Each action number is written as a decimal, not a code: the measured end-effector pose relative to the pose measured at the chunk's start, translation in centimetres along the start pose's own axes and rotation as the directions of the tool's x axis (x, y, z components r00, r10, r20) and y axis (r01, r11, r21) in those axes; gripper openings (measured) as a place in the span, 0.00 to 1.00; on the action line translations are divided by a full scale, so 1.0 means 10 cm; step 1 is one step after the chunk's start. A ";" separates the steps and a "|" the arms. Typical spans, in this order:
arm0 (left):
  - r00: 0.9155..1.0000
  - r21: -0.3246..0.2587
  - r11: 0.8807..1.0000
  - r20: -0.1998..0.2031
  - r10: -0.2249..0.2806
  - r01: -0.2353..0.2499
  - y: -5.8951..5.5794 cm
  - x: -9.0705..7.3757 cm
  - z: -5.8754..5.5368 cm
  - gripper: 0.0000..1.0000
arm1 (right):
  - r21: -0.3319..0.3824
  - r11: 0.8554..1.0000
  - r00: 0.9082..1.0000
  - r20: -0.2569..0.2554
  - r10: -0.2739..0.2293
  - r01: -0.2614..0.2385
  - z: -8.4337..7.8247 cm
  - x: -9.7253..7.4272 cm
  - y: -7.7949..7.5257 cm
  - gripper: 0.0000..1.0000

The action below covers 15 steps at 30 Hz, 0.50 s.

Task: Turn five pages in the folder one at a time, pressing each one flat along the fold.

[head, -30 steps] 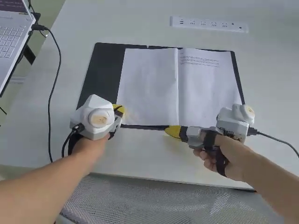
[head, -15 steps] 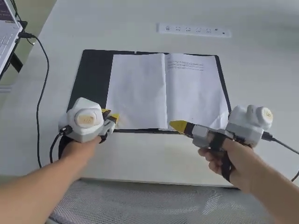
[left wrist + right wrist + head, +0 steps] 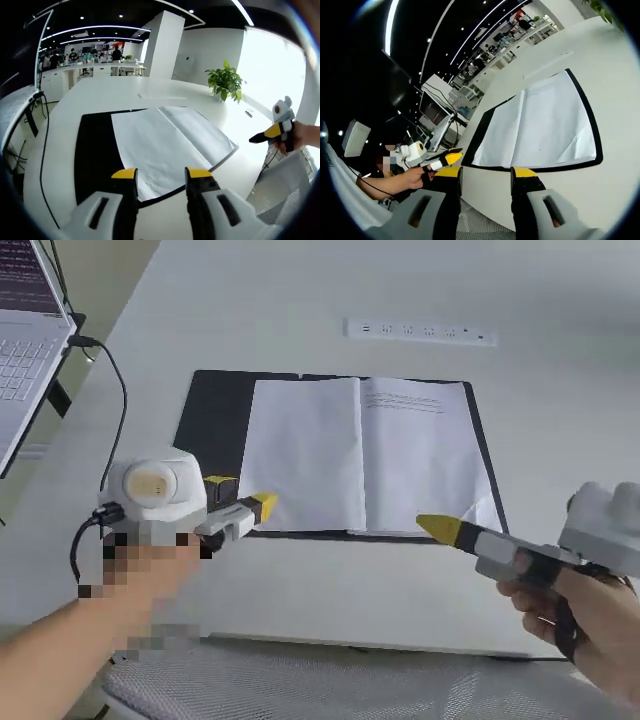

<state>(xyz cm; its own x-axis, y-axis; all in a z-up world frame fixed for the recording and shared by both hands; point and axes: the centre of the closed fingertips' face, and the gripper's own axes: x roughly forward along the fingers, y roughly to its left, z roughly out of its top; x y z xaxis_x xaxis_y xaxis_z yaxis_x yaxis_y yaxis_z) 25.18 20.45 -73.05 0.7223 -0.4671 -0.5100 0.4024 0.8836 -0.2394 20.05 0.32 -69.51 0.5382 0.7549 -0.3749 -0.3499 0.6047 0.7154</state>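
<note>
The black folder (image 3: 215, 420) lies open on the white table, with white pages (image 3: 310, 455) spread flat on both sides of the fold. My left gripper (image 3: 245, 495) hovers open just off the folder's near left corner, nothing between its jaws. In the left gripper view, the left gripper (image 3: 161, 174) looks over the folder (image 3: 95, 150). My right gripper (image 3: 440, 528) is open and held above the table off the near right corner, pointing left. The right gripper view has the right gripper (image 3: 487, 172) in front of the pages (image 3: 545, 125) and the left gripper (image 3: 445, 159) at the left.
A laptop (image 3: 25, 340) sits at the far left with a black cable (image 3: 118, 420) running along the table. A white power strip (image 3: 420, 332) lies beyond the folder. A mesh chair seat (image 3: 300, 685) is below the table's near edge. A potted plant (image 3: 225, 85) stands far off.
Both grippers have drawn back from the folder's near edge; the right one has moved right and toward me. The pages lie as before. The head camera has shifted.
</note>
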 end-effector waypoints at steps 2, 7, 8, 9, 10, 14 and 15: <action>1.000 -0.018 1.000 -0.026 -0.015 0.015 -0.03 -0.09 -0.02 0.40 | -0.014 1.000 1.000 -0.002 -0.012 0.012 0.01 -0.09 -0.01 0.40; 0.996 -0.030 0.999 -0.077 -0.048 0.046 -0.11 -0.32 -0.05 0.47 | -0.052 0.996 0.998 0.002 -0.067 0.067 0.05 -0.29 -0.07 0.50; 0.996 -0.030 0.998 -0.080 -0.051 0.049 -0.12 -0.36 -0.05 0.48 | -0.069 0.995 0.997 -0.002 -0.078 0.078 0.05 -0.33 -0.08 0.52; 0.995 -0.030 0.998 -0.084 -0.052 0.050 -0.13 -0.40 -0.04 0.49 | -0.081 0.993 0.996 -0.002 -0.088 0.088 0.06 -0.36 -0.09 0.53; 0.994 -0.030 0.998 -0.092 -0.060 0.057 -0.16 -0.45 -0.04 0.51 | -0.091 0.991 0.995 0.001 -0.098 0.098 0.07 -0.40 -0.09 0.55; 0.991 -0.030 0.996 -0.104 -0.087 0.084 -0.25 -0.61 -0.02 0.56 | -0.178 0.975 0.990 -0.017 -0.140 0.135 0.09 -0.56 -0.10 0.60; 0.991 -0.029 0.996 -0.102 -0.092 0.089 -0.27 -0.66 0.00 0.57 | -0.187 0.972 0.989 -0.011 -0.146 0.142 0.11 -0.59 -0.09 0.61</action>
<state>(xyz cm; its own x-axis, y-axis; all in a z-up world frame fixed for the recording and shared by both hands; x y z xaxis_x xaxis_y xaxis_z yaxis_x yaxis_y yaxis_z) 19.29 21.15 -69.04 0.6210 -0.5405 -0.5677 0.4489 0.8389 -0.3077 17.97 -4.95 -67.28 0.5754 0.6610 -0.4817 -0.4073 0.7423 0.5321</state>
